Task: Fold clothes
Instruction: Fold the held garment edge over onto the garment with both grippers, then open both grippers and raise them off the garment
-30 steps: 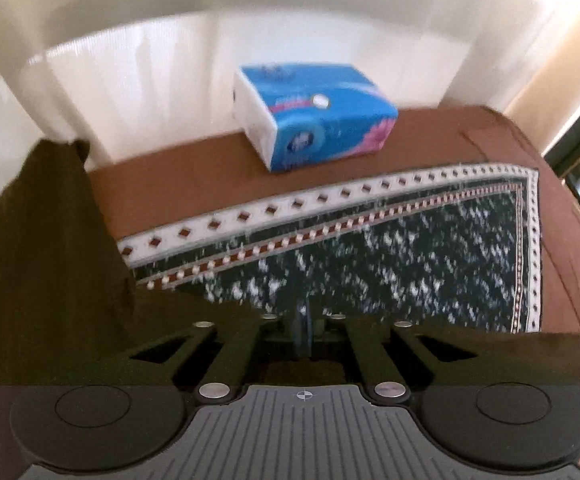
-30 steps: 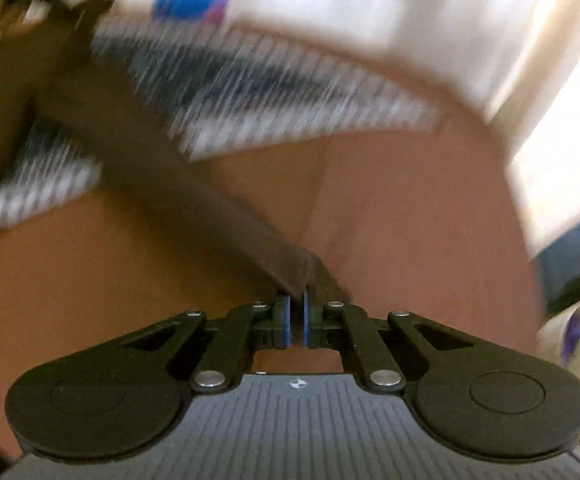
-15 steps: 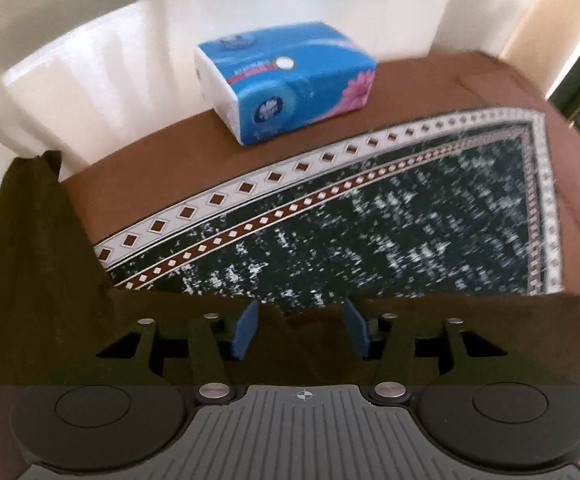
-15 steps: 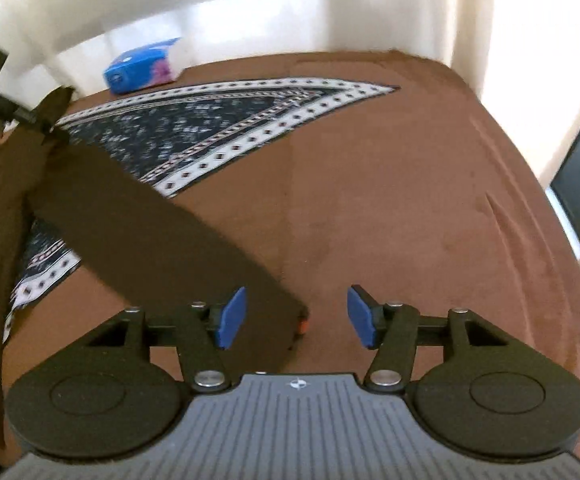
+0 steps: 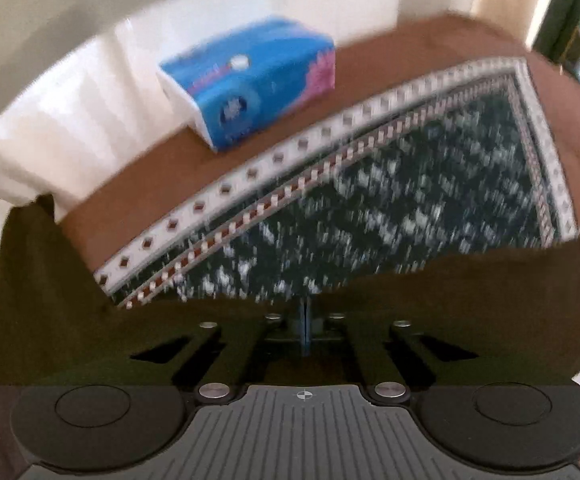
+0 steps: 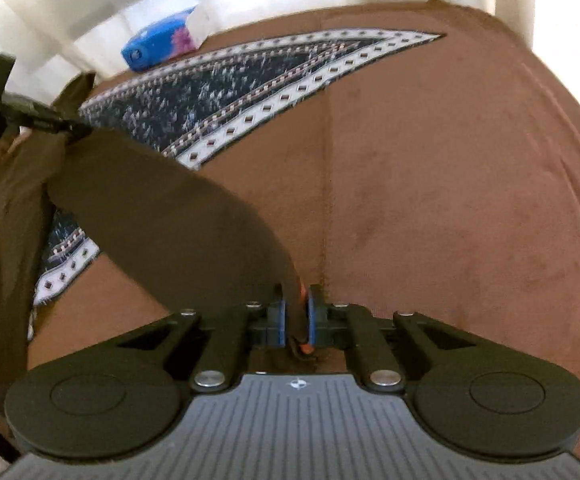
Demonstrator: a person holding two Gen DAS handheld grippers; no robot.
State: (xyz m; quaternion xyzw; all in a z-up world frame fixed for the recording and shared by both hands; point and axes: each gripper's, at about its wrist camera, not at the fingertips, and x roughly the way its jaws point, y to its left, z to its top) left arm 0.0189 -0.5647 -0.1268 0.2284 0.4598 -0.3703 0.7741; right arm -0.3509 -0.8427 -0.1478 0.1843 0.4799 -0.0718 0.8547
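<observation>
Regrip done: both tools stood apart half second back, now clamped on dark olive-brown fabric garment (image 6: 162,216); left tool (image 5: 305,322) together on one edge, right tool (image 6: 296,312) closing, pads pinching other end with orange trim; garment stretched between them above brown cloth-covered surface (image 6: 450,184) with patterned dark scarf (image 5: 390,208); fold can proceed; blue tissue pack (image 5: 250,80) beyond, contents unseen.

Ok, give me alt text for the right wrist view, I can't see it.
The right claw is closing on a corner of a dark brown garment, which stretches up-left to the left claw. Beneath lie a brown table cover, a patterned cloth and a blue tissue pack.
</observation>
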